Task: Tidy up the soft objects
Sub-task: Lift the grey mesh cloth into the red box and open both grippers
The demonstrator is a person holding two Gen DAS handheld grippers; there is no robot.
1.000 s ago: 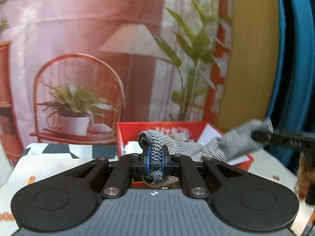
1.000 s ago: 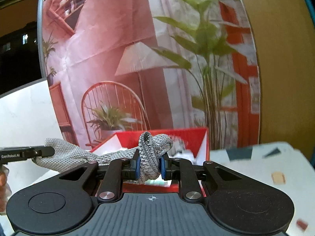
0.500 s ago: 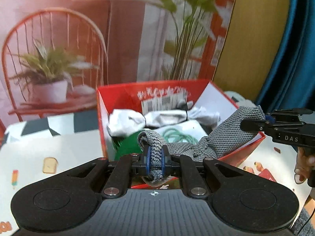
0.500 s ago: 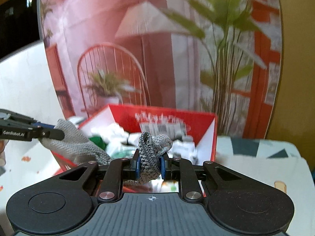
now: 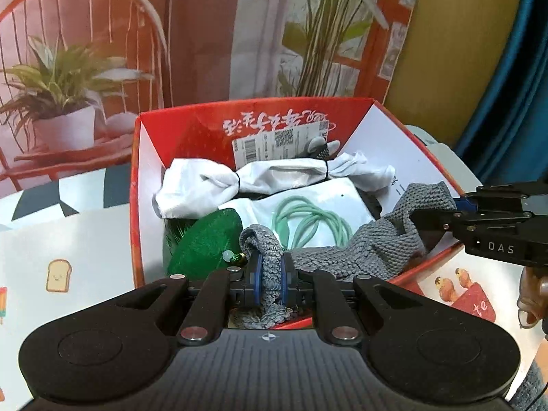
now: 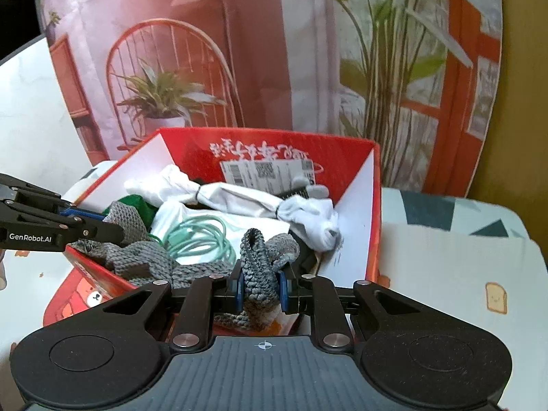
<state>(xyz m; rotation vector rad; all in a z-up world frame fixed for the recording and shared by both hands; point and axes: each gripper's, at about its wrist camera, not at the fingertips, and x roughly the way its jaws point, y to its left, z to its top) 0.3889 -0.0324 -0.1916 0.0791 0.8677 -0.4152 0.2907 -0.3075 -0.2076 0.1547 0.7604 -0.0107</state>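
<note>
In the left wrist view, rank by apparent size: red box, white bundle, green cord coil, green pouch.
1. Red box
2. White bundle
3. Green pouch and green cord coil: about alike; the pouch is nearer and partly hidden, so unranked.

My left gripper (image 5: pixel 270 282) and right gripper (image 6: pixel 259 286) are both pointing downward, each clamping its 2 jaws tight on grey knit.

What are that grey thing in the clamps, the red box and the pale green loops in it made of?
Grey cloth: a chunky knit, probably yarn, matte, with visible stitches, and it sags. Red box: looks like printed cardboard, smooth, with sharp folded corners, white inside and a stuck-on label. Green loops: likely rubber or plastic cord, smooth and evenly round; the exact kind is unclear.
</note>
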